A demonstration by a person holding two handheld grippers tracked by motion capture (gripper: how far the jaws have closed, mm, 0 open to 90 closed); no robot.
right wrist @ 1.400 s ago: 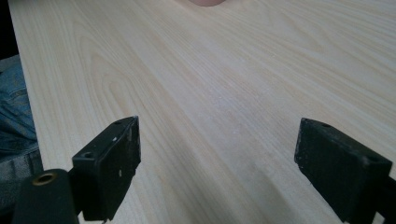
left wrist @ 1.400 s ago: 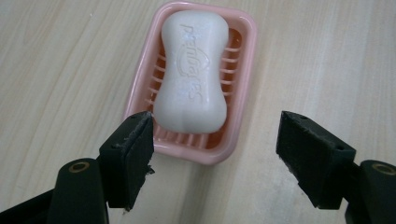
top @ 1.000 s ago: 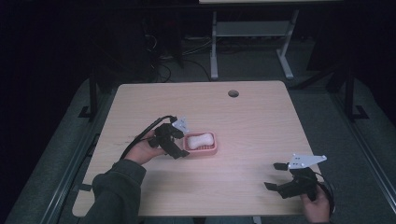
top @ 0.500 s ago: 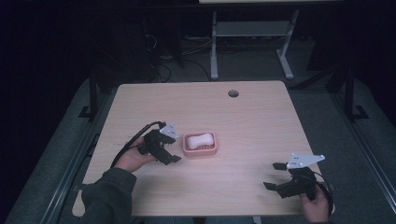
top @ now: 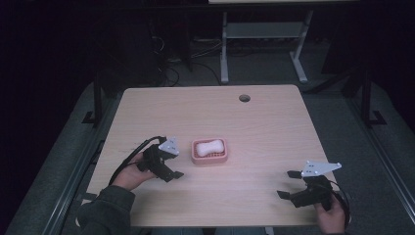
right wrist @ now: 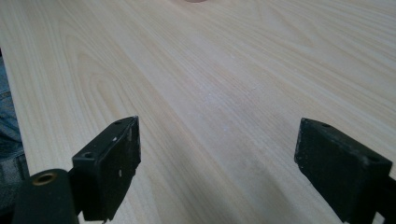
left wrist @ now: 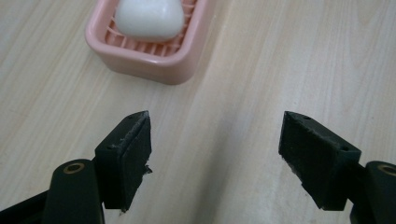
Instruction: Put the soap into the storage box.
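Observation:
A pink soap dish [top: 209, 157] holding a white bar of soap [top: 209, 147] sits near the middle of the wooden table [top: 274, 127]. In the left gripper view the dish [left wrist: 154, 63] and soap [left wrist: 148, 18] lie just ahead of the jaws. My left gripper [top: 175, 165] rests on the table left of the dish, a little apart from it, open and empty; its own view shows the wide gap [left wrist: 215, 156]. My right gripper [top: 288, 184] sits near the front right corner, open with nothing between its jaws [right wrist: 217, 170].
A round cable hole [top: 244, 98] is cut in the table's far side. White desk legs [top: 224, 49] stand on the dark floor behind. The person's left sleeve [top: 105, 210] comes in at the bottom left.
My left gripper has drawn back from the soap dish, down and to the left, and now stands apart from it. The right gripper has stayed in place.

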